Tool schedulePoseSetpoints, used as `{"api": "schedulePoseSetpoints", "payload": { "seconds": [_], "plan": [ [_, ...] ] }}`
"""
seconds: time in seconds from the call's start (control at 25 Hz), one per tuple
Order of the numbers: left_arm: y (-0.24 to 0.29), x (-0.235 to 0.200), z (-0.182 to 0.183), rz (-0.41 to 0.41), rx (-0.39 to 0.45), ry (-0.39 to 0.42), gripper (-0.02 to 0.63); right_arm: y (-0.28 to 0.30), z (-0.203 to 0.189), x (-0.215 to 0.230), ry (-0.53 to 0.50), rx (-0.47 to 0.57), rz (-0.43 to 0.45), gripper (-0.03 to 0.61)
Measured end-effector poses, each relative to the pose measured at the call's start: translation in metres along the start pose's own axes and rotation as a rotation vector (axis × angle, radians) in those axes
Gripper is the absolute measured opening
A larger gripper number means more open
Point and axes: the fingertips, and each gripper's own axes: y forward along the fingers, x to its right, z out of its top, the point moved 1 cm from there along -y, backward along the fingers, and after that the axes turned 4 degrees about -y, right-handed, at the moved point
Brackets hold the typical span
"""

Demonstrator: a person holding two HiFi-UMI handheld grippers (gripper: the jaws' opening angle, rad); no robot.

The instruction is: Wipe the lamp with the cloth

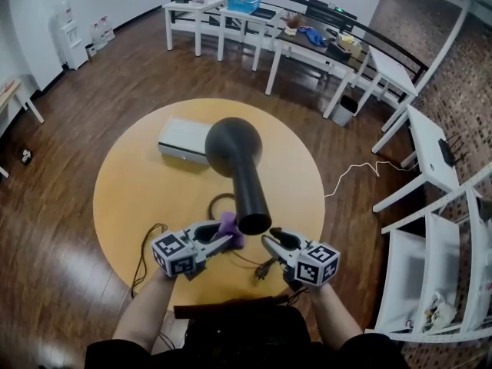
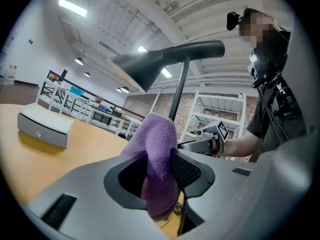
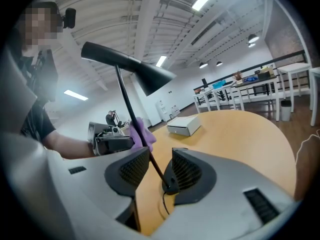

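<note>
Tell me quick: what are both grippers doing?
Left gripper: closed on the purple cloth.
Right gripper: open, lamp stem between its jaws.

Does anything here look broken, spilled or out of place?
Nothing looks damaged or spilled. The lamp stands on the table. The only untidy thing is a loose black cord straggling over the table's near edge.

A round wooden table (image 1: 127, 187) stands on a dark plank floor (image 1: 84, 106), with a flat white box (image 1: 183, 139) lying near its far edge. Beyond it, a row of white tables (image 1: 307, 56) runs along the far side of the room, one bearing a blue tray (image 1: 244, 3). A small bin (image 1: 345, 111) sits under the row's right end, and a white cable (image 1: 350, 171) trails across the floor. White shelving (image 1: 438, 252) fills the right side, and a water dispenser (image 1: 71, 35) stands at the left wall.
</note>
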Motion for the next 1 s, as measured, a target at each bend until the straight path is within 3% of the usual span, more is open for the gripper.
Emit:
{"api": "schedulePoseSetpoints", "payload": {
  "seconds": [0.16,0.56,0.84,1.0],
  "plan": [
    [0.003,-0.014,-0.036,0.040,-0.100,0.005,0.132,-0.004,-0.004,0.001,0.016,0.005,-0.015,0.150],
    [0.013,-0.031,-0.097,0.103,-0.334,0.113,0.132,-0.020,-0.017,0.011,0.053,-0.001,-0.069,0.150],
    [0.017,-0.037,-0.116,-0.002,-0.488,0.226,0.132,-0.025,-0.029,0.015,0.080,-0.014,-0.101,0.150],
    [0.007,-0.042,-0.118,-0.069,-0.610,0.356,0.130,-0.024,-0.030,0.016,0.089,-0.012,-0.118,0.150]
  ]
}}
